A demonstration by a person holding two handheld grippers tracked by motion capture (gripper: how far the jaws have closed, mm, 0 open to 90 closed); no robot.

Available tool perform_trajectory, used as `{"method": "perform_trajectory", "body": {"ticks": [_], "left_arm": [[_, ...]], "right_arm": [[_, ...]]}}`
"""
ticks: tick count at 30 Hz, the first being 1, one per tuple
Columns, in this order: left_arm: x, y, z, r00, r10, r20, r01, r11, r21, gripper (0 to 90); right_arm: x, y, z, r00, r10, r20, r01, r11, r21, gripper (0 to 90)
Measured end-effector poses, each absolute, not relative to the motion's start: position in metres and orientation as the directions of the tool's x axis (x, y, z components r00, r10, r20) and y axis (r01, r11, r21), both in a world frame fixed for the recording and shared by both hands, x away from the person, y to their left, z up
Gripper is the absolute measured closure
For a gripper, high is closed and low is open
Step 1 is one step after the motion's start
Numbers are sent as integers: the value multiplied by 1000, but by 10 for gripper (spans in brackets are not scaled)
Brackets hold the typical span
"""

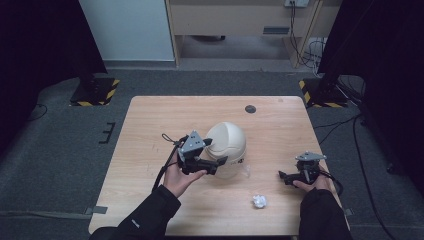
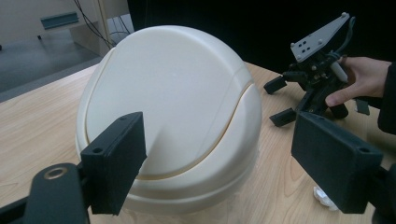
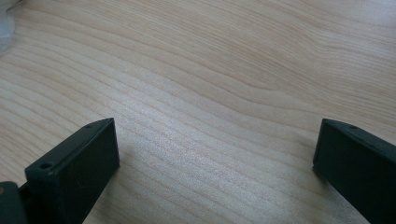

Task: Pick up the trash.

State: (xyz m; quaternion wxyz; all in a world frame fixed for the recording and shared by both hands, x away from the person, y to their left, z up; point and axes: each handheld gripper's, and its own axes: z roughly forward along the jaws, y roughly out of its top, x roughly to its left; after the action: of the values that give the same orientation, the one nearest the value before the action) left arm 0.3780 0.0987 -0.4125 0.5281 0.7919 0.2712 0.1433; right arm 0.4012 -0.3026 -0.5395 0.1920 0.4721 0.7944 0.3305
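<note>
A cream dome-shaped bin (image 1: 229, 144) with a curved lid stands in the middle of the wooden table (image 1: 150, 130). My left gripper (image 1: 218, 164) is at its near left side, open. In the left gripper view the wide-spread jaws frame the dome (image 2: 173, 102) just ahead, with nothing clamped between them. My right gripper (image 1: 283, 177) is held low at the right of the table, open and pointing left, well apart from the bin. It hovers over bare wood (image 3: 210, 84). A crumpled white paper ball (image 1: 259, 201) lies near the front edge.
A small dark round mark (image 1: 250, 109) sits near the table's far edge. Grey carpet surrounds the table, with black stands and cables at both far corners. The right gripper (image 2: 280, 100) and its hand show beyond the dome, and the paper ball (image 2: 323, 196) beside the right jaw.
</note>
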Motion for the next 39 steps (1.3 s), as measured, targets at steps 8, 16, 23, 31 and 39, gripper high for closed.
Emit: {"method": "perform_trajectory", "body": {"ticks": [8,16,23,31,39], "left_arm": [[382,91,-418,815,577,-59,286,-311,906,173],[385,84,-420,816,574,-64,297,-321,899,174],[389,80,-424,815,574,-74,308,-323,895,175],[394,76,-426,811,579,-85,323,-321,890,173],[400,72,-426,811,578,-93,337,-332,881,170]], "right_arm": [[401,-302,-539,-481,877,7,623,336,706,5],[401,-302,-539,-481,877,7,623,336,706,5],[401,-303,-539,-481,877,7,623,336,706,5],[401,-302,-539,-481,877,7,623,336,706,5],[401,-303,-539,-481,877,7,623,336,706,5]]}}
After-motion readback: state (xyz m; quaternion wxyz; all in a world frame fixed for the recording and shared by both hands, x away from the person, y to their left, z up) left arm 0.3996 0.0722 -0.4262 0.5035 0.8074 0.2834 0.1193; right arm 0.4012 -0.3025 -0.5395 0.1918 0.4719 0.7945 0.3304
